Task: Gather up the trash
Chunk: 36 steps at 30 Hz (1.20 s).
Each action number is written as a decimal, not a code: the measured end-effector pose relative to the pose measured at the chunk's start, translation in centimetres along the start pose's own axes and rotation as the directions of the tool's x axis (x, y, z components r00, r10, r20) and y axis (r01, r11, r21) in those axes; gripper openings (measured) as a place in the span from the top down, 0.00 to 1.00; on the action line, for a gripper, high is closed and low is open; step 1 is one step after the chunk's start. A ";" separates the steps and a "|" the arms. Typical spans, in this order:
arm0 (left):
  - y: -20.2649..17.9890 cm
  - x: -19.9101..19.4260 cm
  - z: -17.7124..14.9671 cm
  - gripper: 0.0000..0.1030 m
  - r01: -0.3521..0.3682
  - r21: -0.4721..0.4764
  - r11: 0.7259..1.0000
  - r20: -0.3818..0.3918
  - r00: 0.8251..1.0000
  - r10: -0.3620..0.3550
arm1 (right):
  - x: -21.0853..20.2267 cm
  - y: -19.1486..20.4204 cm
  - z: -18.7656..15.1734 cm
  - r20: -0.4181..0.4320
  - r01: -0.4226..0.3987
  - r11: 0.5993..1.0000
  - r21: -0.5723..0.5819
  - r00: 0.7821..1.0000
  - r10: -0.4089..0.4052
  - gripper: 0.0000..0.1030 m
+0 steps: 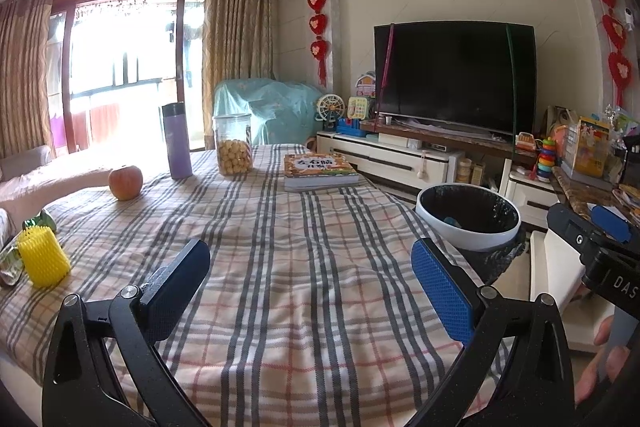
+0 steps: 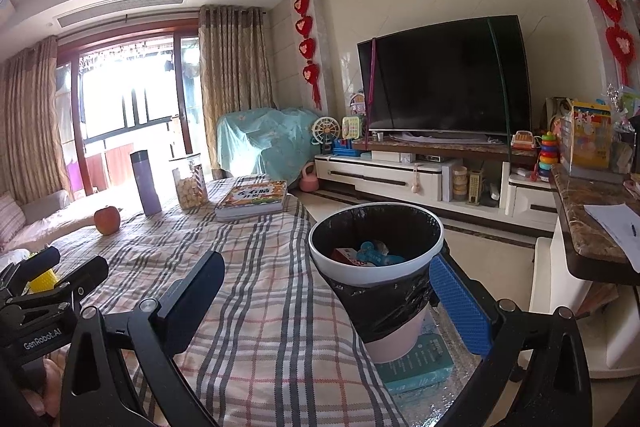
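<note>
Now, far left on the plaid cloth [image 1: 312, 267] I see the yellow foam net sleeve [image 1: 42, 261] beside a crumpled green wrapper [image 1: 38, 221]. Both look light and soft, so I'd pinch the sleeve across its middle. My left gripper [image 1: 312, 287] hovers over the cloth, jaws spread wide, holding nothing. The snack jar [image 1: 234, 145] is about half full. My right gripper [image 2: 328, 307] also gapes empty, facing the black-lined trash bin [image 2: 372, 275], which already holds some blue and red packaging.
</note>
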State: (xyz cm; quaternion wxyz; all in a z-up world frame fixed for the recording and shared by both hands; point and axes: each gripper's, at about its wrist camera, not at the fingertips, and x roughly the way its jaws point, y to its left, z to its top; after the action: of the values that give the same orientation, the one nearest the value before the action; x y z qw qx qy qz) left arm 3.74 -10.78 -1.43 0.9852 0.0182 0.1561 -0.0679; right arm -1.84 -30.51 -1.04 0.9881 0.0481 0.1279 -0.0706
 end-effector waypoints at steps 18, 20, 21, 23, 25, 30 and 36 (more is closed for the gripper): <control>-0.4 0.2 0.0 0.00 0.009 0.009 1.000 -0.010 1.000 -0.009 | -0.2 0.0 0.1 -0.001 -0.007 1.000 0.004 1.000 0.007 0.00; -0.5 0.3 -0.1 0.00 0.010 0.010 1.000 -0.014 1.000 -0.010 | -0.2 0.0 0.1 0.000 -0.007 1.000 0.004 1.000 0.007 0.00; -0.5 0.4 -0.1 0.00 0.011 0.010 1.000 -0.015 1.000 -0.011 | -0.2 0.0 0.1 0.001 -0.008 1.000 0.004 1.000 0.008 0.00; -0.5 0.6 -0.1 0.00 0.014 0.010 1.000 -0.019 1.000 -0.014 | -0.2 0.0 0.1 0.001 -0.007 1.000 0.004 1.000 0.007 0.00; -0.6 0.6 -0.3 0.00 0.015 0.010 1.000 -0.022 1.000 -0.015 | -0.2 0.0 0.1 0.001 -0.009 1.000 0.006 1.000 0.009 0.00; -0.5 1.0 -0.4 0.00 0.017 0.008 1.000 -0.031 0.999 -0.017 | -0.2 0.1 0.0 -0.002 -0.017 1.000 0.006 1.000 0.017 0.00; -0.5 1.1 -0.5 0.00 0.018 0.008 1.000 -0.030 0.999 -0.017 | -0.1 0.2 0.0 -0.005 -0.023 1.000 0.006 1.000 0.023 0.00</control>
State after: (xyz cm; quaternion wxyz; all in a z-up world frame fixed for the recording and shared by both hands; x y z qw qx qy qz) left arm 4.55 -11.36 -2.23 0.9820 0.0219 0.1709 -0.0769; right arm -1.94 -30.30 -1.03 0.9884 0.0527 0.1295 -0.0597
